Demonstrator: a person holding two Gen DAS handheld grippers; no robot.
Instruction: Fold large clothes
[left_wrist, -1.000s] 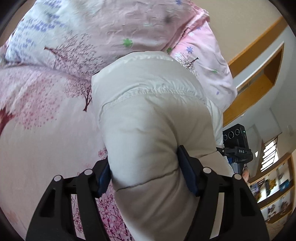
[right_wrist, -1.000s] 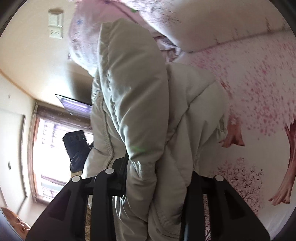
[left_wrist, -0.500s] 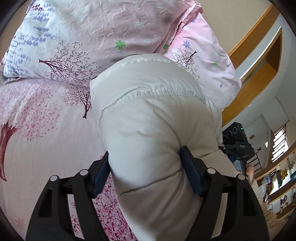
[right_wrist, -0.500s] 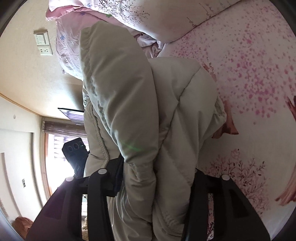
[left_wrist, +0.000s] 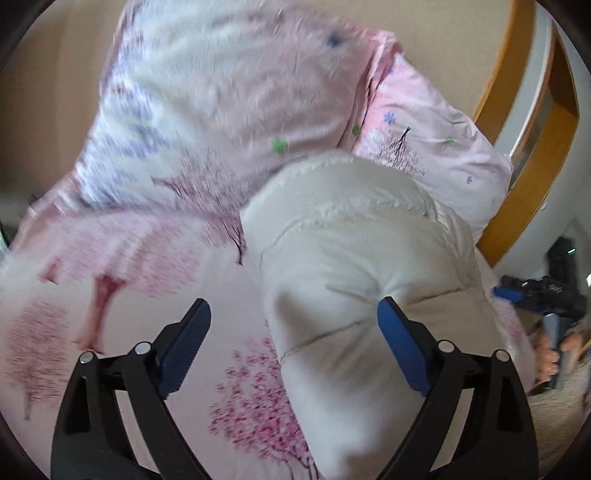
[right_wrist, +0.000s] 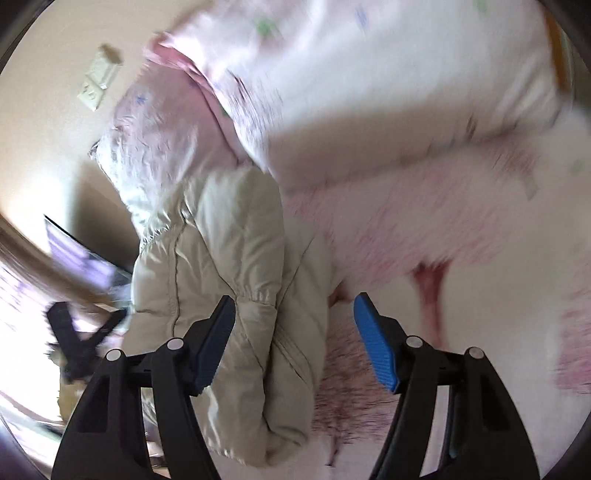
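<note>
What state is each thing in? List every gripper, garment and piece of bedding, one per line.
left gripper: open, holding nothing.
right gripper: open, holding nothing.
beige puffer jacket: bunched, lying on the bed.
pink floral bedsheet: spread flat beneath the jacket.
pillows: piled behind the jacket, creased.

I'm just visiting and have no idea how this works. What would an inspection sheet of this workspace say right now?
Surface: bed sheet, pink with a cherry-tree print.
Job's things: cream padded jacket, bunched and lying on the bed.
Clutter: two floral pillows at the head of the bed.
Grippers: left gripper open, one pad touching the jacket; right gripper open, jacket partly between its fingers.
Cables: nothing seen.
Surroundings: beige wall, wooden trim, wall switch plate, bright window at the edge of the right wrist view. Both views are motion-blurred.
</note>
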